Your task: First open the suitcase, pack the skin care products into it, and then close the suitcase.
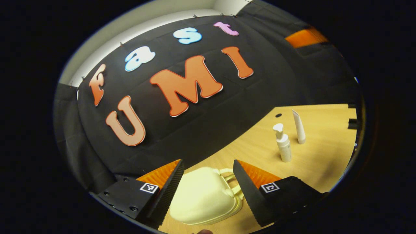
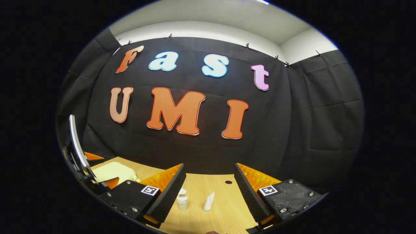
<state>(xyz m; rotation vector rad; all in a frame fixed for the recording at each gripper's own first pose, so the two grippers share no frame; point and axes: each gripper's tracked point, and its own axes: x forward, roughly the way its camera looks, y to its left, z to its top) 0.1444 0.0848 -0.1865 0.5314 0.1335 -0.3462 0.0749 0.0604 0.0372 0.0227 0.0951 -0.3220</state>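
Note:
A small cream suitcase [image 1: 203,198] lies closed on the wooden table [image 1: 321,156], handle toward the right, just beyond my left gripper [image 1: 208,172], which stands open above it. A white pump bottle [image 1: 283,143] and a white tube [image 1: 299,126] stand upright farther right on the table. In the right gripper view the pump bottle [image 2: 182,200] and the tube [image 2: 209,201] stand ahead between the fingers of my open right gripper [image 2: 209,177]. The suitcase [image 2: 112,172] shows at the far left there, with the left gripper [image 2: 94,169] over it.
Black booth cloth closes off the table's far side. A small round hole [image 1: 278,115] sits in the tabletop behind the products, hole [image 2: 228,182] in the right gripper view. A dark object [image 1: 352,123] sits at the table's right edge.

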